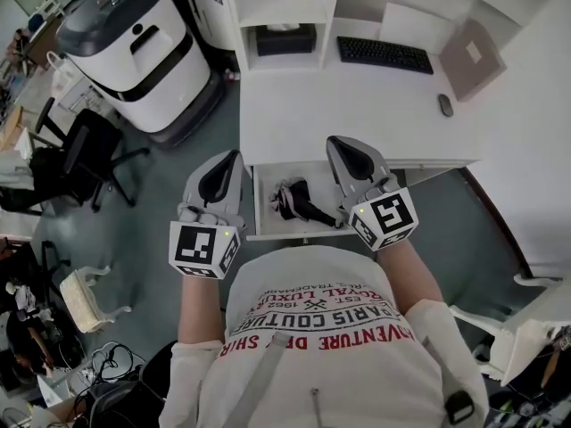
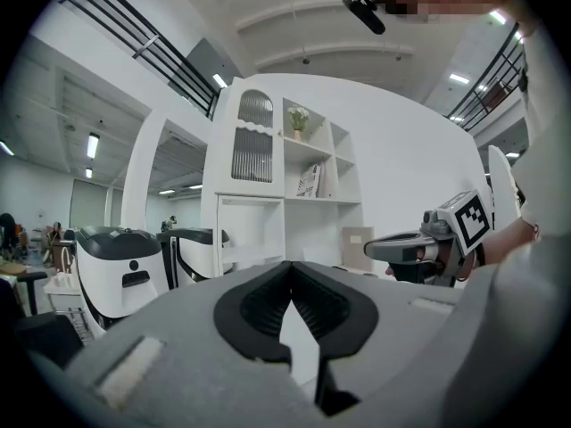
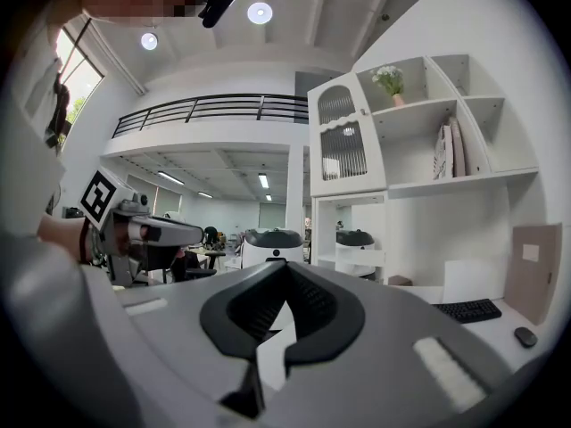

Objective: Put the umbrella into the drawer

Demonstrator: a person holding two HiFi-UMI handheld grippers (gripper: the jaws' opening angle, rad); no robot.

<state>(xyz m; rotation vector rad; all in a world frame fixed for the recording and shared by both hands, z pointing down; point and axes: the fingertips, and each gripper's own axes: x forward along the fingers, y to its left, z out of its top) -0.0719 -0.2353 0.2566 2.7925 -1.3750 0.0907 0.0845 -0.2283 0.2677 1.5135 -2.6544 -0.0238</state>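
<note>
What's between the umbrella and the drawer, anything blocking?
Nothing visible. The umbrella already lies inside the open drawer. The left gripper and right gripper both have their jaws together and empty; neither is holding it.

- Below me the floor (image 1: 169, 176) is grey-green, with a black office chair (image 1: 89, 154) on it off to my left
- A white desk (image 1: 357, 96) stands ahead of me, with a black keyboard (image 1: 385, 54) and a mouse (image 1: 445, 105) on its far right part
- A white shelf unit (image 3: 419, 150) rises over the desk, with flowers (image 3: 390, 80) on its top shelf
- A large white-and-black machine (image 1: 134, 47) stands left of the desk
- Round ceiling lamps (image 3: 260, 12) glow above me, and a black-railed gallery (image 3: 214, 110) runs along the far wall
</note>
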